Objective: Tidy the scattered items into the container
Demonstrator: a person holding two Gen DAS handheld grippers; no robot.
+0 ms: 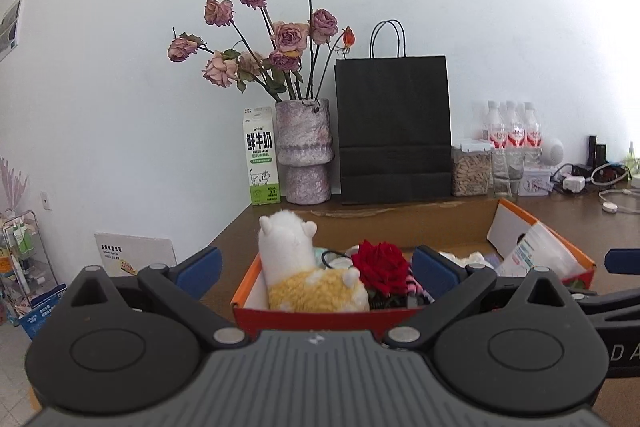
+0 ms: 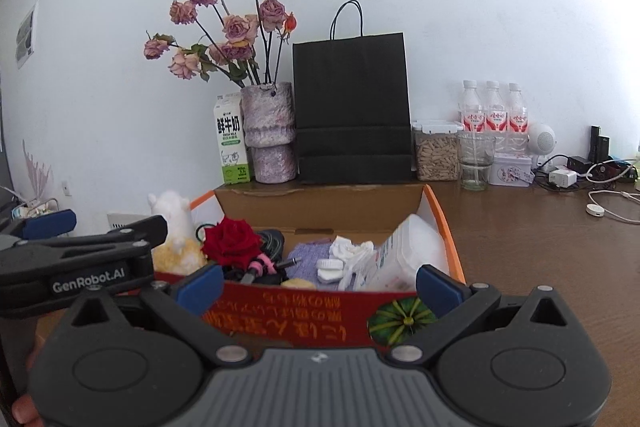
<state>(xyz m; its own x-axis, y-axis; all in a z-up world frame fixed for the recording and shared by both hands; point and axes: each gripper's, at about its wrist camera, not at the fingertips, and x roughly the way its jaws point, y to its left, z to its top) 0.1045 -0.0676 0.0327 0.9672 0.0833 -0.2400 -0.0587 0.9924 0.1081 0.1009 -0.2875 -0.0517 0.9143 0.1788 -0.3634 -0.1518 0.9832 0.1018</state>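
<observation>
An open cardboard box [image 1: 320,317] with a red front and orange rim stands on the brown table, right in front of both grippers. Inside it are a white-and-yellow plush alpaca [image 1: 296,259], a red rose [image 1: 380,267], black cable, a purple cloth [image 2: 308,259], crumpled white tissue [image 2: 352,249] and a white packet [image 2: 404,255]. My left gripper [image 1: 316,269] is open at the box's left half, holding nothing. My right gripper [image 2: 319,285] is open before the red front wall [image 2: 288,311], also holding nothing. The left gripper's [image 2: 52,223] body shows beside it.
Against the white wall stand a milk carton [image 1: 262,155], a vase of dried roses [image 1: 306,151], a black paper bag [image 1: 394,131], a seed jar [image 2: 436,155], a glass [image 2: 474,159], water bottles [image 2: 494,111] and a tin. Chargers and cables [image 2: 592,183] lie at right.
</observation>
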